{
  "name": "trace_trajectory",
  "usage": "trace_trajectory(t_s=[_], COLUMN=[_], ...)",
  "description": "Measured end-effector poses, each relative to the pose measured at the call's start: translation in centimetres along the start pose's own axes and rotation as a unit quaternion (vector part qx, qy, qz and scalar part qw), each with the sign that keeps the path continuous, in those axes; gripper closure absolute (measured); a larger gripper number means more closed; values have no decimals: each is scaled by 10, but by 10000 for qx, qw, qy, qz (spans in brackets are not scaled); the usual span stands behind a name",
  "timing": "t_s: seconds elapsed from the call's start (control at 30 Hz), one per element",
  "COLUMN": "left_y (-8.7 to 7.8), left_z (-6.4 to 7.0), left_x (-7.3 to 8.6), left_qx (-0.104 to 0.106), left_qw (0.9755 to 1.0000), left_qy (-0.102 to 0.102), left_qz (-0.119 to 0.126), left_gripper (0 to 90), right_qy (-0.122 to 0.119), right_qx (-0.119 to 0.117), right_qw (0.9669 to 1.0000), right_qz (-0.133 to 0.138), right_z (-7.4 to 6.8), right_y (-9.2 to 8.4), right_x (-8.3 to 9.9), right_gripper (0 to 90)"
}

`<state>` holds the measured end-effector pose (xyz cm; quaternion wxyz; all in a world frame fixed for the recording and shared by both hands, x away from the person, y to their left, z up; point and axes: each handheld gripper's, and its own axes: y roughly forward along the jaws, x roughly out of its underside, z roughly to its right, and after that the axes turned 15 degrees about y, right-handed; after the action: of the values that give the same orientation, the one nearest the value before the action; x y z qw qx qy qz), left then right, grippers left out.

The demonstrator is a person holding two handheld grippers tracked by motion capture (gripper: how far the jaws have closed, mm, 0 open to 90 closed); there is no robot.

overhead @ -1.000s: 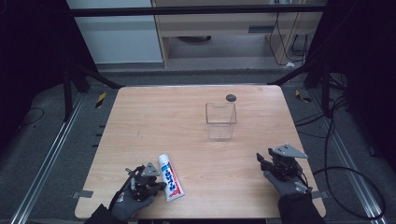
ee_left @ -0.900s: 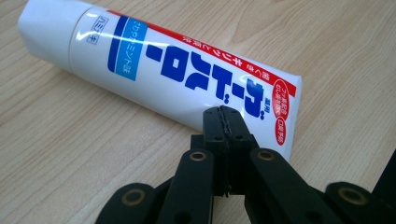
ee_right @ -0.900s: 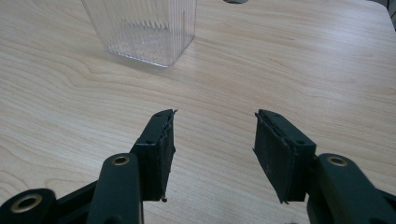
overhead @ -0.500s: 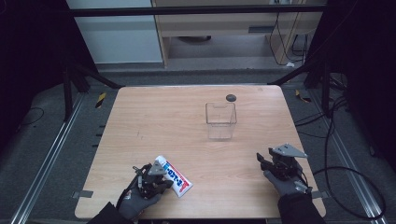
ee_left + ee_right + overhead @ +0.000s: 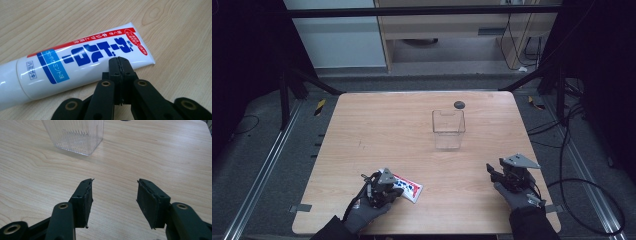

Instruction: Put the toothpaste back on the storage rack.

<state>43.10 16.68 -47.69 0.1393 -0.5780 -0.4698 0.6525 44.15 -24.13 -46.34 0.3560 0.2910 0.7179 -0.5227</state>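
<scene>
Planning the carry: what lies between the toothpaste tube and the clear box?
Only bare table between the toothpaste tube and clear box, in the high view.

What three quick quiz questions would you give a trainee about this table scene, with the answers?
1. True or false: the left gripper is shut.
2. What lies on the table by the left gripper: A tube, B spoon, C cup?
3. What stands ahead of the right gripper?

Key: 1 true, its jaws meet with nothing between them, tips at the tube's flat end. 2 A. 3 A clear ribbed container; the right gripper's jaws, which have just been opening, stand apart and empty.
</scene>
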Motion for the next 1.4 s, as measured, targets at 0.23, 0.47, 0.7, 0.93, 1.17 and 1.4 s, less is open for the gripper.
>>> trace_trajectory(t_s=[0.23, 0.47, 0.7, 0.93, 1.17, 1.4], left_y=[5, 9, 12, 1, -21, -13], left_z=[-3, -5, -8, -14, -44, -70], left_x=[-4, -9, -13, -16, -22, -13], left_qx=[-30, -64, -104, -210, -544, -731], left_qw=[10000, 10000, 9999, 9995, 9976, 9967], left_qy=[20, 33, 77, -1, -177, -352], left_qz=[28, 31, 26, 219, 398, 44], left_gripper=[893, 894, 893, 893, 893, 893], right_qy=[-2, -1, -6, -7, -7, -19], right_qx=[-5, -3, -11, -8, -7, -13], right_qw=[10000, 10000, 10000, 10000, 10000, 10000], right_qz=[-10, -8, -18, -14, -29, -60], right_z=[0, 0, -1, 0, 0, 0], right_y=[0, 1, 1, 1, 2, 4], right_x=[0, 0, 0, 0, 0, 0], right_gripper=[459, 458, 458, 458, 458, 458])
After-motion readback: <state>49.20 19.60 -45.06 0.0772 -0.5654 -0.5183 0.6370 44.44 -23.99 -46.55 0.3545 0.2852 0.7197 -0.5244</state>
